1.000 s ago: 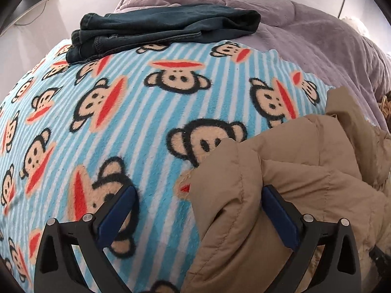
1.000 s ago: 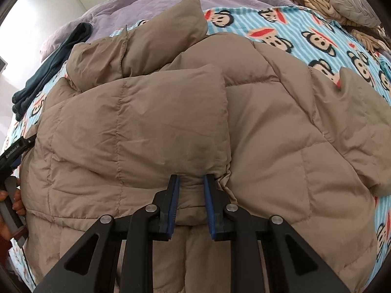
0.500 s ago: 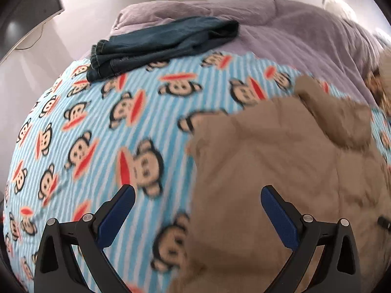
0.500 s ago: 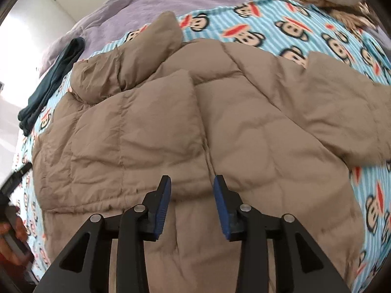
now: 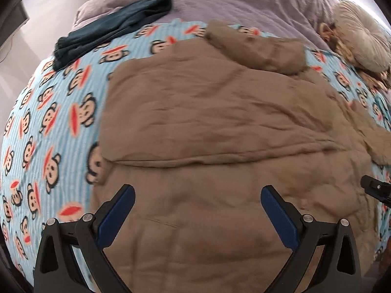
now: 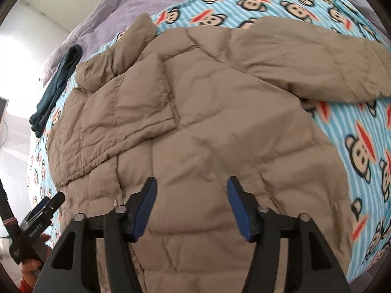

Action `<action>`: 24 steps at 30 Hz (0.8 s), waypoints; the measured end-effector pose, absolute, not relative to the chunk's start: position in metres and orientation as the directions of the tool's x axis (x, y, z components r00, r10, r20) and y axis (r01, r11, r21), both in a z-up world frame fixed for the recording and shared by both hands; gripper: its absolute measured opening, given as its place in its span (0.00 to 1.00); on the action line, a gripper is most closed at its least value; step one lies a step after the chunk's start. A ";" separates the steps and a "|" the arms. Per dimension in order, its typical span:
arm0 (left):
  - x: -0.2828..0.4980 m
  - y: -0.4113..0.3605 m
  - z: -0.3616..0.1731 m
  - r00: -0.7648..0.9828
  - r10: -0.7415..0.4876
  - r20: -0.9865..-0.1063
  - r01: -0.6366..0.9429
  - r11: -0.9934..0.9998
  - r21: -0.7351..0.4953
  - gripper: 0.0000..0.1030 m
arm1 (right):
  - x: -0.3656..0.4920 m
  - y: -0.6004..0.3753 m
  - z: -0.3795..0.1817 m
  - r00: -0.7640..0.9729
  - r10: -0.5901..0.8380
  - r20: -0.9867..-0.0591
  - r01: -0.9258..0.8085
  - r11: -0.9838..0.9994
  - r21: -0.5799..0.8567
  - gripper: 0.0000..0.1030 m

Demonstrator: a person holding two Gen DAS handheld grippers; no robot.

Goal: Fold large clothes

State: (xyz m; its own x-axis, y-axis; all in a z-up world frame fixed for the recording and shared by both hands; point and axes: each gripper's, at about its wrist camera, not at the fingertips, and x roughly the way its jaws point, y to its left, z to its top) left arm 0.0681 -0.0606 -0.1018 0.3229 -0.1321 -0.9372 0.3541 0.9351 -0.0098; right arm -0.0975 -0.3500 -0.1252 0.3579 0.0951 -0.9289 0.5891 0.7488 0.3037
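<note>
On monkey-print blanket (image 6: 352, 131) lies tan puffer jacket (image 6: 220, 127), one sleeve folded over. Left gripper (image 5: 197, 213) spread wide, empty, above jkt; right gripper (image 6: 191, 206) opening, nothing btwn jaws.

The padded jacket (image 6: 220, 127) lies flat on the printed blanket (image 6: 354, 127), which covers the near part of the bed. One sleeve (image 6: 127, 102) is folded across the jacket body; the other sleeve (image 6: 305, 63) extends outward to the right onto the blanket. The hood (image 5: 256, 48) lies at the far end of the jacket. Behind the blanket lies the plain duvet (image 5: 244, 2). The folded trousers (image 5: 110, 26) rest at the far left, partly on the blanket and partly on the duvet. A cushion (image 5: 361, 39) sits at the far right.
</note>
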 end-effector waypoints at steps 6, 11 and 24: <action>0.050 -0.108 -0.092 0.314 -0.161 -0.936 0.384 0.923 -0.030 1.00 | -0.133 -0.385 -0.121 0.398 0.102 -0.912 0.630 0.693 0.352 0.77; 0.036 -0.146 -0.088 0.321 -0.167 -0.932 0.420 0.907 -0.018 1.00 | -0.162 -0.428 -0.122 0.424 0.089 -0.901 0.678 0.629 0.381 0.81; 0.018 -0.211 -0.091 0.281 -0.169 -0.945 0.483 0.875 -0.013 1.00 | -0.217 -0.551 -0.138 0.519 -0.028 -0.854 0.780 0.425 0.459 0.86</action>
State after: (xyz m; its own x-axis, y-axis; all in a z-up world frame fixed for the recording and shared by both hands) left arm 0.0178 -0.2110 -0.0909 0.2811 -0.1695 -0.9446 0.4833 0.8754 -0.0132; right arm -0.2167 -0.5515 -0.1384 0.5188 -0.0283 -0.8544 0.7799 0.4250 0.4595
